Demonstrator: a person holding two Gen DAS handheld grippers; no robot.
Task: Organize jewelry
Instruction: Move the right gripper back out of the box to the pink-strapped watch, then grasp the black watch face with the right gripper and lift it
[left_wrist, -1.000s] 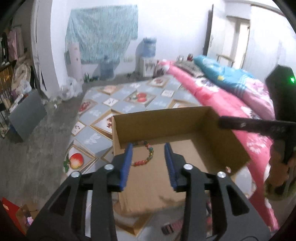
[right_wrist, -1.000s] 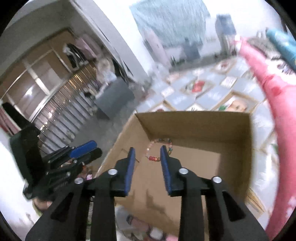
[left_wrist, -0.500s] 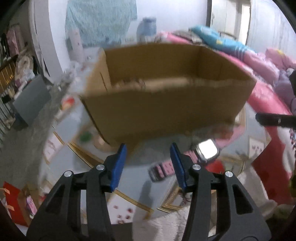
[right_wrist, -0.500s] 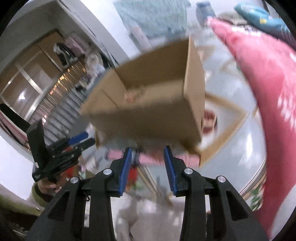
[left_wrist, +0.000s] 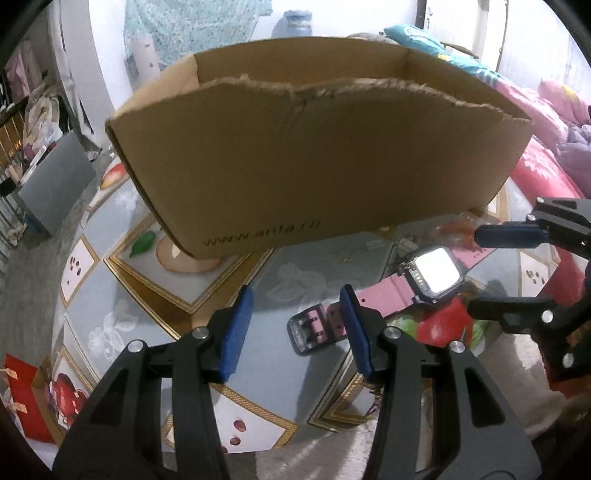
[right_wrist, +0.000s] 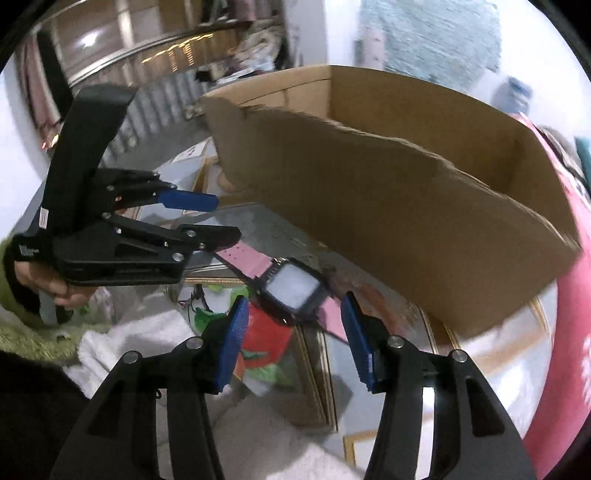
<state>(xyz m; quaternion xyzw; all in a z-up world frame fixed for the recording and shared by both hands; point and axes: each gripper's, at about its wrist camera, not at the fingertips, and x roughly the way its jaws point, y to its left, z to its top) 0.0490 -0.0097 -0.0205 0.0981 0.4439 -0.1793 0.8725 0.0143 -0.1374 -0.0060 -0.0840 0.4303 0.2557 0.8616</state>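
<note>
A pink-strapped watch (left_wrist: 424, 280) with a square bright face lies flat on the patterned mat in front of a brown cardboard box (left_wrist: 314, 162). My left gripper (left_wrist: 295, 330) is open and empty, low over the mat, with its right finger beside the watch's buckle end. My right gripper (right_wrist: 291, 345) is open and empty, just short of the watch (right_wrist: 291, 288), which sits between its fingertips. The right gripper also shows in the left wrist view (left_wrist: 491, 269), open around the watch's far strap. The box's inside is hidden from here.
The box (right_wrist: 406, 199) stands close behind the watch. A red bedspread (left_wrist: 535, 173) runs along the right. A white fluffy cloth (right_wrist: 140, 343) lies at the mat's near edge. A grey panel (left_wrist: 55, 184) and clutter stand on the floor at left.
Both grippers have dropped from above the box, where a bead bracelet lay inside, down to the mat in front of it. They have closed in on the watch.
</note>
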